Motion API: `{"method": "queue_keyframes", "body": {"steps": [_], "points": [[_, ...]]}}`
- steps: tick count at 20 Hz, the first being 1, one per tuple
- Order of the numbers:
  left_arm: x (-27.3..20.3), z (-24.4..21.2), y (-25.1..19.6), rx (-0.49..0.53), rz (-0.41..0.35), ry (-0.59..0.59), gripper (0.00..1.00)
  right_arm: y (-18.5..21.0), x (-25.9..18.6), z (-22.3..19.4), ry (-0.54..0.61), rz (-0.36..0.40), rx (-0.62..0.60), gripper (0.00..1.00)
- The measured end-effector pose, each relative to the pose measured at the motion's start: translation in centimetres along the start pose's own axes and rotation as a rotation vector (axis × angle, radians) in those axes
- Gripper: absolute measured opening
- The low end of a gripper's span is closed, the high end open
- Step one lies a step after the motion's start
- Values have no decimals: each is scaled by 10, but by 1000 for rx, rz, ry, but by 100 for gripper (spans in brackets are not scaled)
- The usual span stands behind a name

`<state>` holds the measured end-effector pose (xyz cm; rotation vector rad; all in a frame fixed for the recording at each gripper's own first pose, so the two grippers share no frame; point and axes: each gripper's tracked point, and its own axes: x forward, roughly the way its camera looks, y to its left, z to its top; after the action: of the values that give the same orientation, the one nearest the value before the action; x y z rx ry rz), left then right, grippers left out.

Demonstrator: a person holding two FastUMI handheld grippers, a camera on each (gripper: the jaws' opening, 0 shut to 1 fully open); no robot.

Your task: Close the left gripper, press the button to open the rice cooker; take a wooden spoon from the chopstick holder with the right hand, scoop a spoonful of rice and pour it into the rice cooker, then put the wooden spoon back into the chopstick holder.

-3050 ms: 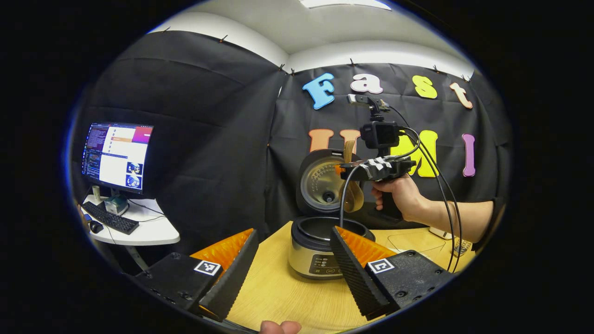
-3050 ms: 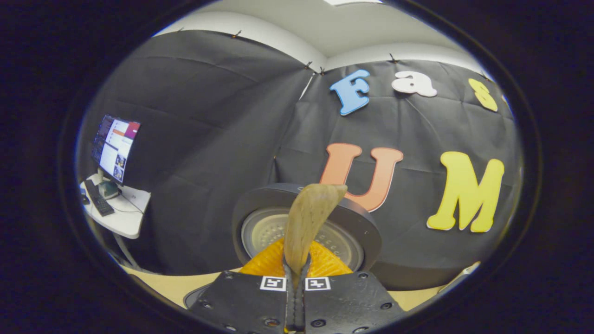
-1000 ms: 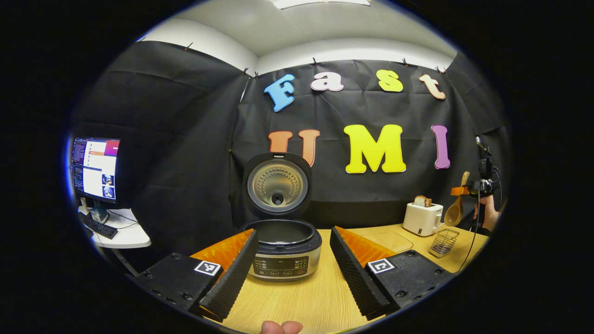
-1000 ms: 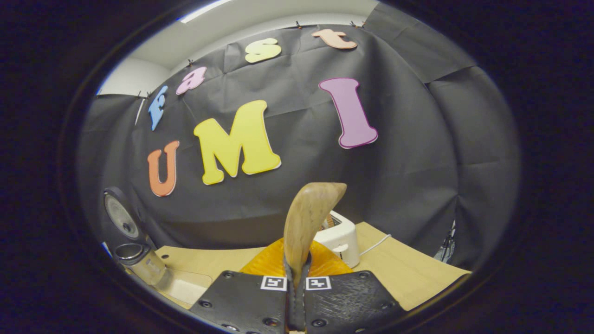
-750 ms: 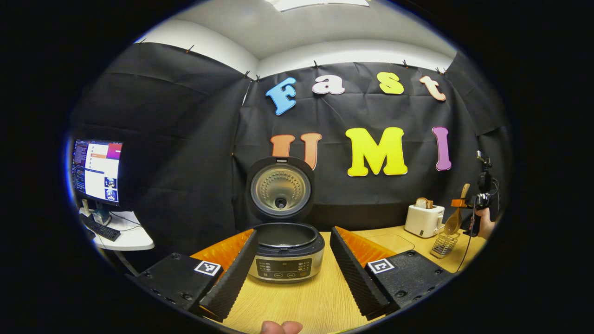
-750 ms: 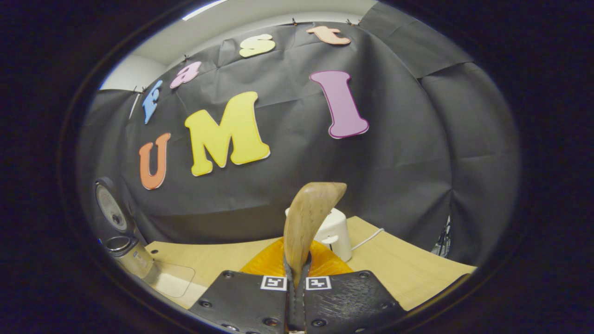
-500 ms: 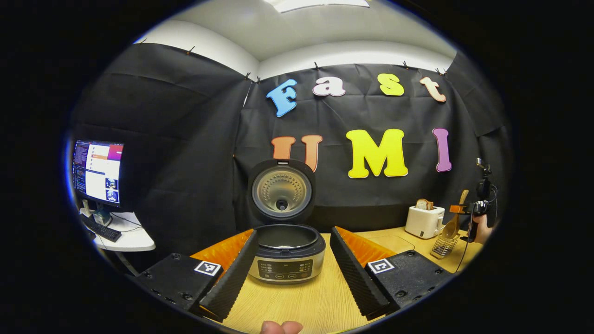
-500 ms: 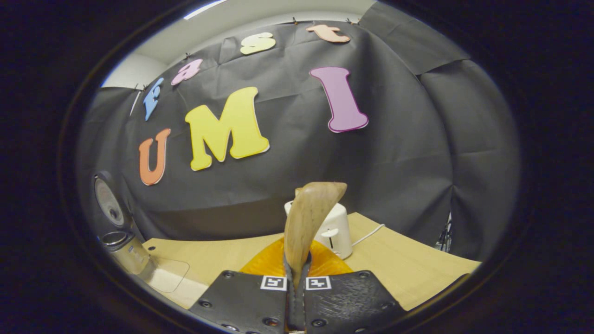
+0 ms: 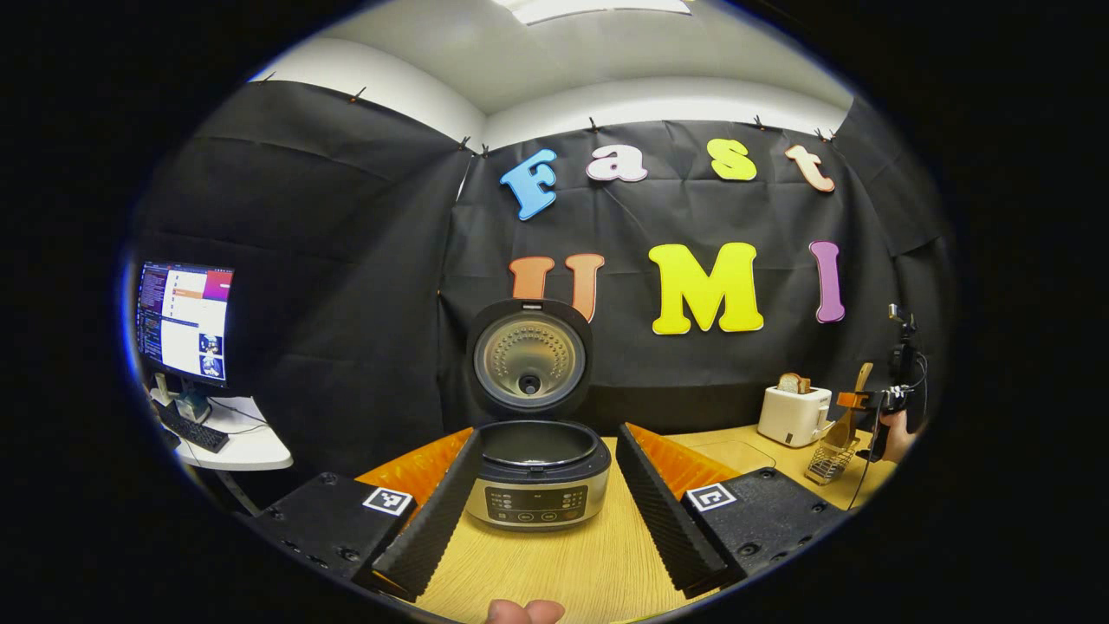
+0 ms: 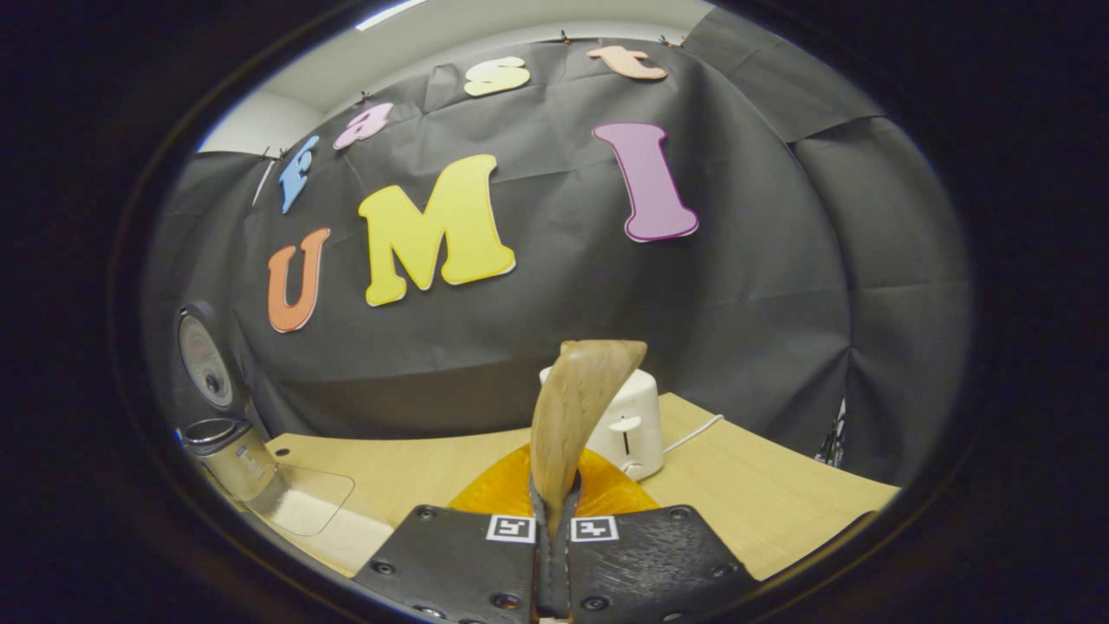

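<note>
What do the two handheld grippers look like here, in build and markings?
The left gripper has long ribbed wedge fingers on black blocks, each bearing a square black-and-white tag. The right gripper has matching screwed blocks with two tags; in the left gripper view it carries a camera mast and dangling black cables.

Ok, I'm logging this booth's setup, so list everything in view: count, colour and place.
rice cooker: one, silver and black, table centre, lid up
wooden spoon: one, tan, clamped in the right gripper, bowl lowered into the holder
chopstick holder: one, wire, right end of table
toaster: one, white, bread in its slot, by the holder
clear mat: one, on the table between cooker and toaster
table: one, light wood
monitor: one, lit, far left
keyboard: one, black, on the white side desk
left gripper: open, facing the cooker
right gripper: shut on the spoon
hand: one, holding the right gripper
</note>
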<state>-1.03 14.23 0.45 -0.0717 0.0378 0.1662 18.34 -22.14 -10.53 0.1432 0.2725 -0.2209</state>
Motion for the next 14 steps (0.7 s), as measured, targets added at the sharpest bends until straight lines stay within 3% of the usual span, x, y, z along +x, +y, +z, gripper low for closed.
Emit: {"method": "queue_keyframes", "body": {"steps": [6,10,11,13,14], "points": [[0,-1,-1,1,-2,3,99,1,-4,-24,28,11,-20,5],[1,-1,-3,-3,-5,4,99,-1,-11,-14,-5,15,-13,12],[1,-2,-3,-3,-6,4,99,-4,-13,-11,-24,9,-11,20],[1,-1,-4,-7,-9,3,99,-8,-21,-2,-50,6,0,25],[1,-2,-4,-9,-9,4,99,-11,-23,2,-59,4,2,41]]}}
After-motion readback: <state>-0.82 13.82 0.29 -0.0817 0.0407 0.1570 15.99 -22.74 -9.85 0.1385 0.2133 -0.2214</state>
